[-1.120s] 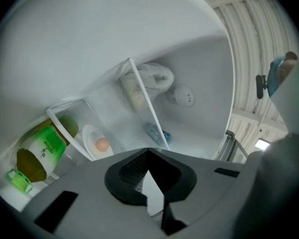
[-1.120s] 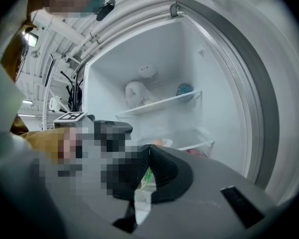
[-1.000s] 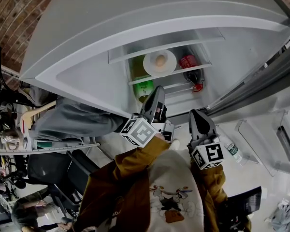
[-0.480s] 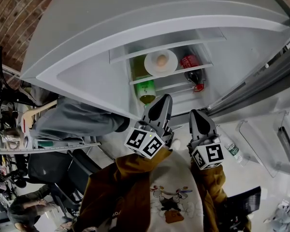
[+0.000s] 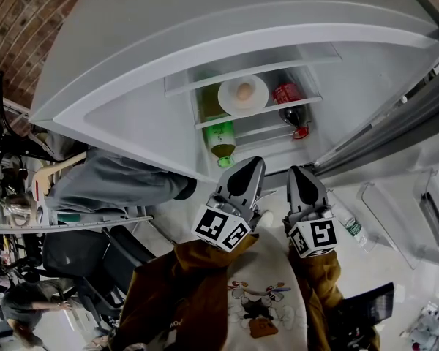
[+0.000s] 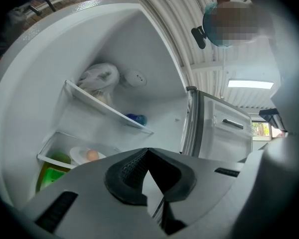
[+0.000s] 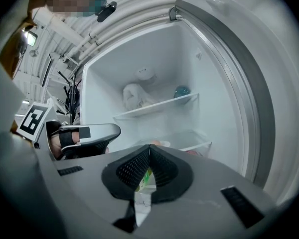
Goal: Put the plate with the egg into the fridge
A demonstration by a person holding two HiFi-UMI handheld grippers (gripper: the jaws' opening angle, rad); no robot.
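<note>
Looking down in the head view, we see the fridge (image 5: 117, 115) open, with the plate (image 5: 228, 98) on a shelf deep inside and the egg (image 5: 244, 91) at its middle; a green bottle (image 5: 221, 139) lies at seven o'clock of the plate, a dark bottle with a red label (image 5: 287, 102) at three o'clock; our left gripper (image 5: 252, 162) and right gripper (image 5: 298, 171) hover outside, at six o'clock of the plate and well apart from it.

In the left gripper view, our left gripper (image 6: 148, 151) has its jaws pressed together on nothing; the plate (image 6: 78, 156) with the egg (image 6: 92, 155) sits at nine o'clock of the tips, the green bottle (image 6: 52, 176) below it; a white bag (image 6: 99, 77) rests on the upper shelf.

In the right gripper view, our right gripper (image 7: 149, 147) is likewise closed and empty; the left gripper (image 7: 84, 133) shows at nine o'clock, the white bag (image 7: 135, 96) at twelve.
</note>
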